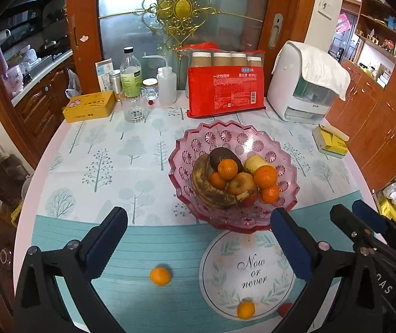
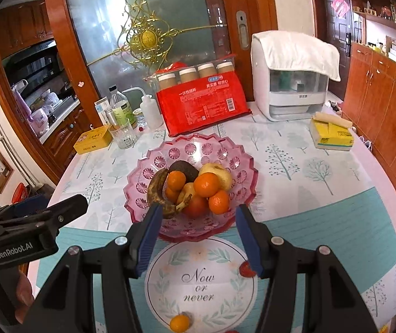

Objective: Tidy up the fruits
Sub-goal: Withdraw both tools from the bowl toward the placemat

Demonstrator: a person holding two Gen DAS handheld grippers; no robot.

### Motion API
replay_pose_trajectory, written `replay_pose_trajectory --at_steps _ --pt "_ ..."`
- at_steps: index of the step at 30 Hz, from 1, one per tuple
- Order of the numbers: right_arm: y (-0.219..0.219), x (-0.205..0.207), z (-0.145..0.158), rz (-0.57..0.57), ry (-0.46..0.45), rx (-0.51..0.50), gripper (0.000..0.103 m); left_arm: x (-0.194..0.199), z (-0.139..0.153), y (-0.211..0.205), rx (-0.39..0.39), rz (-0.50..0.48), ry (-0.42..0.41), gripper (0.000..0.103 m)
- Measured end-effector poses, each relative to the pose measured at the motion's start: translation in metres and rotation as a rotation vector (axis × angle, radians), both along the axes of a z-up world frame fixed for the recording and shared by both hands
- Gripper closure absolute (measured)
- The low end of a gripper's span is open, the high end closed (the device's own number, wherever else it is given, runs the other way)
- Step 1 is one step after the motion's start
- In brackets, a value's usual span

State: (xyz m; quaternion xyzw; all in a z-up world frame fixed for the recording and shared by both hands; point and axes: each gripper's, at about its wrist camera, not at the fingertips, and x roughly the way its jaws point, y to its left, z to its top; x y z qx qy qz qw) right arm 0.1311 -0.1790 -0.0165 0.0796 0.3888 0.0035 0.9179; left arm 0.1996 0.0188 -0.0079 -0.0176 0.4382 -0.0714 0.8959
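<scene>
- Behind the round table (image 1: 67,149), a glass door with a gold ornament and wooden cabinets are seen; bottles, a yellow tin (image 1: 89,106), a red pack of paper cups (image 1: 225,91) and a white appliance (image 1: 303,88) are kept along the far edge, probably so that the middle stays free.
- Most fruit is gathered in the pink glass bowl (image 1: 225,133) at the middle of the table: tangerines, apples, a dark banana and an avocado, piled so that they do not roll.
- Three pieces lie outside it, near the front edge: one tangerine (image 1: 160,276) on the striped cloth, a second tangerine (image 1: 245,309) on the printed circle, and a small red fruit (image 2: 245,269) beside it.
- The left gripper (image 1: 198,247) is spread wide with nothing between its fingers.
- The right gripper (image 2: 198,238) is also parted and carries nothing.
- Both are held above the table, aimed downward, probably to choose a loose fruit.
</scene>
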Motion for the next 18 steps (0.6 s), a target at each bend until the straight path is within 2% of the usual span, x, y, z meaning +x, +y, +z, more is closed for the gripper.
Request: replay_pose_trajectory --at_steps 10,18 --pt "-0.011 -0.038 0.001 0.020 -0.007 -0.034 0.047 -0.042 -0.004 -0.020 0.022 -0.011 0.002 0.001" --pt "-0.023 -0.058 -0.020 0.056 0.026 -0.056 0.047 -0.069 -0.024 -0.041 0.053 -0.024 0.031 0.001"
